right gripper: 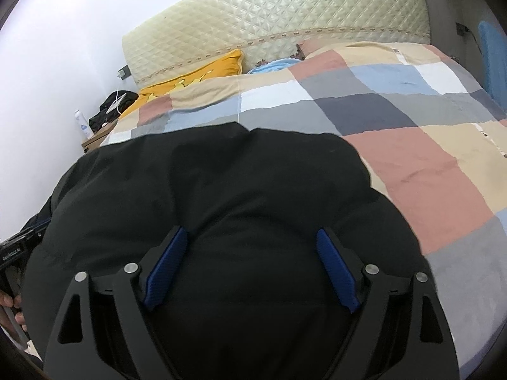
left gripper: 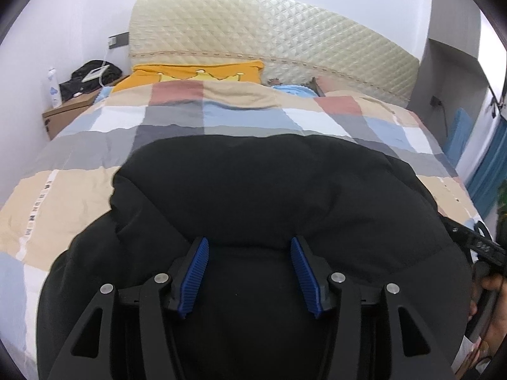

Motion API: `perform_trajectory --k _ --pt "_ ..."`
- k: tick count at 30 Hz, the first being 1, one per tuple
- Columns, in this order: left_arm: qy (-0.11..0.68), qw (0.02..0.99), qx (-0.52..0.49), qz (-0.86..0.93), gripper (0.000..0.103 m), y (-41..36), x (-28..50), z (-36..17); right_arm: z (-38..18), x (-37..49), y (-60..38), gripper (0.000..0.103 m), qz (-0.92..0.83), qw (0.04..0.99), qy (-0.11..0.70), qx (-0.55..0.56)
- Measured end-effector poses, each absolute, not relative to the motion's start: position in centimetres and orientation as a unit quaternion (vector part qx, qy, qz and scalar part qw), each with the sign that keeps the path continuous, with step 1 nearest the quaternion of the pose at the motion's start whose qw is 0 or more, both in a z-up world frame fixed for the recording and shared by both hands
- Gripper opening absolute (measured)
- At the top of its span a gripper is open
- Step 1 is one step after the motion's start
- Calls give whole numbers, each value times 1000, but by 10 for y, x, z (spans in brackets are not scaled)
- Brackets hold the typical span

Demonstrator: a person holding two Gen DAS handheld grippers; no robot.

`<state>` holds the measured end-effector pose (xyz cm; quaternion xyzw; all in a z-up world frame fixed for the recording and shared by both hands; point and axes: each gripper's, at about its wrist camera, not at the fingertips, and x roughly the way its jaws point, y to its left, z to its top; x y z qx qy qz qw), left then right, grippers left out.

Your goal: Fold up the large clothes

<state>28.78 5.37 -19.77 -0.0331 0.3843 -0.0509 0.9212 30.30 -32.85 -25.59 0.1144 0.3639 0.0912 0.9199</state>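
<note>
A large black padded garment (left gripper: 269, 183) lies in a puffy heap on the checked quilt (left gripper: 63, 209) at the near end of the bed. My left gripper (left gripper: 249, 240) sits over its near part, blue pads (left gripper: 196, 272) spread apart, with a bulge of black fabric between them that they do not clamp. In the right wrist view the same garment (right gripper: 221, 174) fills the middle. My right gripper (right gripper: 251, 230) is over it with its pads (right gripper: 336, 272) wide apart and fabric bulging in the gap. Each gripper's body shows at the edge of the other's view.
The quilt (right gripper: 427, 164) runs back to a quilted cream headboard (left gripper: 253, 25), with a yellow pillow (left gripper: 196, 71) and a blue item (left gripper: 294, 90) in front of it. A wooden nightstand (left gripper: 66, 110) at the left holds a bottle (left gripper: 54, 88) and a black bag (left gripper: 92, 76). A person's hand (left gripper: 494, 316) is at the right edge.
</note>
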Motion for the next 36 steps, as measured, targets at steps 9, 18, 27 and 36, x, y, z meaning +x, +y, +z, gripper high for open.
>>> perform_trajectory --k 9,18,27,36 --pt "324 945 -37 -12 56 21 225 -149 -190 249 -346 84 62 941 297 149" --pt "271 962 -24 2 73 -23 137 -47 -96 150 -343 84 86 966 211 120" --pt "228 974 -11 5 75 -36 55 37 2 46 -337 84 101 984 110 102" --pt "198 980 -6 -29 83 -43 8 77 29 -8 -340 84 104 981 82 139"
